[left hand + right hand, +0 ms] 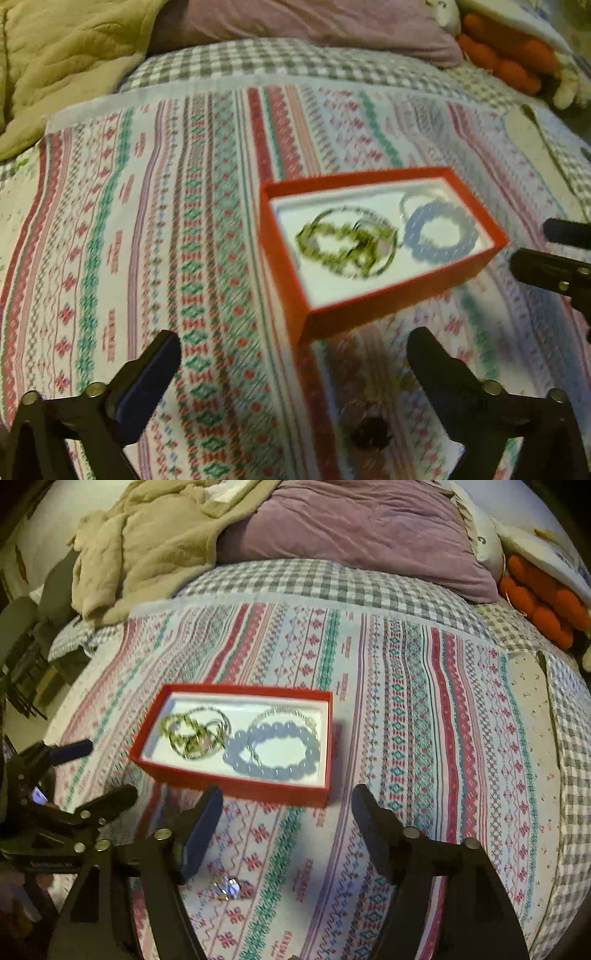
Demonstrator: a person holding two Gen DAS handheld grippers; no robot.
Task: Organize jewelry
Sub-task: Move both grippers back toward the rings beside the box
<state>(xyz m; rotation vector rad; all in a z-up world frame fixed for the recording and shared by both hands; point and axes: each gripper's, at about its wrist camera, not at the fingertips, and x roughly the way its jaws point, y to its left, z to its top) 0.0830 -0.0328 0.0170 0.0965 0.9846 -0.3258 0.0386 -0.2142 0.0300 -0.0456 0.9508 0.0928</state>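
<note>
my left gripper (293, 354) is spread wide, nothing between its fingers (147, 384), hanging over the patterned cloth (147, 221) just short of the near corner of the red box (369, 310). my right gripper (286, 812) is also apart, a bit narrower, empty, tips just short of the box's near wall. between my right fingers, close to the camera, a small sparkly piece (227, 888) lies loose on the cloth; a dark roundish item (369, 432) shows low in the left view, too blurred to identify. inside the box, on its white liner: blue bead bracelet (273, 749) at the right end, green chip bracelet (184, 731) tangled with thin silver bangles (218, 716) at the left end. beyond the cloth: checked sheet (295, 579), purple pillow (351, 528), beige blanket (140, 546), orange plush (543, 602).
</note>
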